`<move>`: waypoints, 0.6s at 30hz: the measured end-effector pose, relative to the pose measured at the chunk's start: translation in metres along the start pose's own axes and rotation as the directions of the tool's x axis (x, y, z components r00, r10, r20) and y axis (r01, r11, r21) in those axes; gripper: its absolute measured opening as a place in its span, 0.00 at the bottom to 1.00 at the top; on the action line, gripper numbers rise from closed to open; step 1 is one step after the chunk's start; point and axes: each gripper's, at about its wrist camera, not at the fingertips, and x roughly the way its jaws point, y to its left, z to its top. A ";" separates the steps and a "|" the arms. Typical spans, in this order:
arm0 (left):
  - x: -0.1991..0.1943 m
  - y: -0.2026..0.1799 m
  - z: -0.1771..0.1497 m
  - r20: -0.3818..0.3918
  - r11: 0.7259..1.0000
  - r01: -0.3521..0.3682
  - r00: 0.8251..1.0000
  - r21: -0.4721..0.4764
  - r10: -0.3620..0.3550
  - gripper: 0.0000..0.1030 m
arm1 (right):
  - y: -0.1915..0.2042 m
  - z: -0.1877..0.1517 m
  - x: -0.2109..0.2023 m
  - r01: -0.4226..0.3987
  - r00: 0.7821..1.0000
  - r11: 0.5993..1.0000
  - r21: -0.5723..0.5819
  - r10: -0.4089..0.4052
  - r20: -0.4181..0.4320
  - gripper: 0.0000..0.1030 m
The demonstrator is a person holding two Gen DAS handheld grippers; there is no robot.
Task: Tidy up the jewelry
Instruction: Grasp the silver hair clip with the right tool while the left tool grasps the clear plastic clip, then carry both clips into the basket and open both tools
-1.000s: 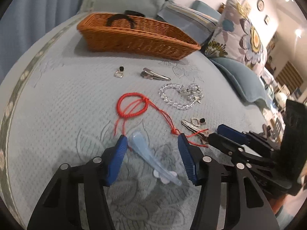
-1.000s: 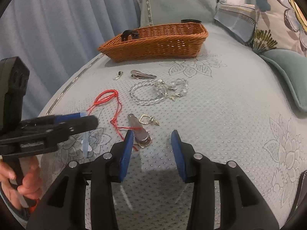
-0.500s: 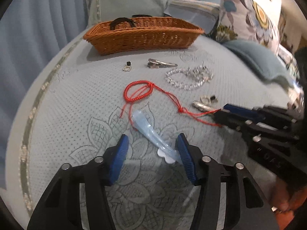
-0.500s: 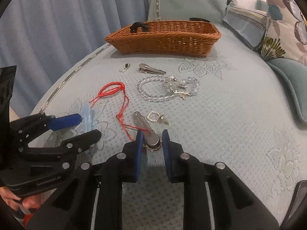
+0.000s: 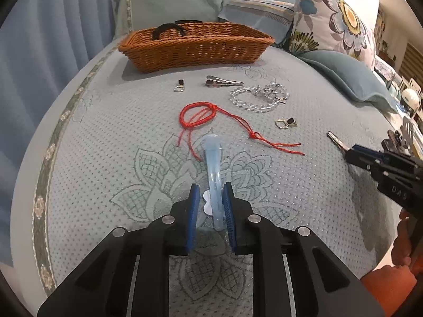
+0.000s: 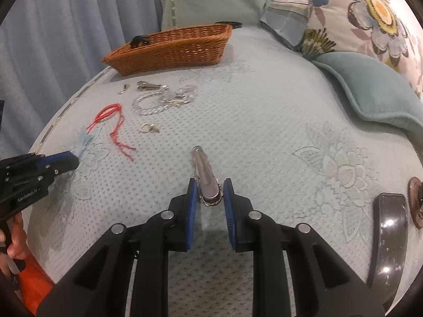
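Observation:
My left gripper [image 5: 210,207] is shut on a pale blue hair clip [image 5: 213,166] that points away over the bedspread. My right gripper [image 6: 210,198] is shut on a silver hair clip [image 6: 205,174], lifted a little off the bed. A wicker basket [image 5: 195,49] stands at the back with a black item inside. Before it lie a small earring [image 5: 179,85], another silver clip [image 5: 222,82], a clear bead bracelet [image 5: 257,96], a red cord bracelet [image 5: 198,116] and a second earring [image 5: 285,123].
Teal and floral pillows [image 5: 341,18] lie along the right side. A blue curtain [image 5: 39,52] hangs at the left. A dark curved object [image 6: 388,227] sits at the right edge of the bed in the right wrist view.
Both grippers have closed on their clips. The left turned to line up with the blue clip. The right carried the silver clip away from the red cord and earring, to the right.

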 end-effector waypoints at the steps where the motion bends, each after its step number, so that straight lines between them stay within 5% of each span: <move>1: -0.001 0.002 -0.001 0.001 1.000 0.006 1.000 -0.006 -0.006 0.18 | 0.001 0.000 -0.001 -0.011 1.000 1.000 -0.007 0.011 0.004 0.17; 5: -0.003 0.011 -0.002 0.007 0.999 0.015 1.000 -0.031 -0.014 0.18 | 0.003 -0.001 -0.001 -0.054 0.999 0.998 -0.012 0.054 0.004 0.18; 11: 0.000 -0.001 -0.002 0.024 1.000 0.012 1.000 -0.010 -0.012 0.37 | -0.003 0.003 0.003 -0.082 0.997 0.997 0.011 0.082 0.005 0.19; 18: 0.004 -0.010 -0.002 0.047 1.000 -0.022 0.999 0.011 0.021 0.32 | 0.000 0.006 0.010 -0.055 0.998 0.998 -0.013 0.055 0.020 0.19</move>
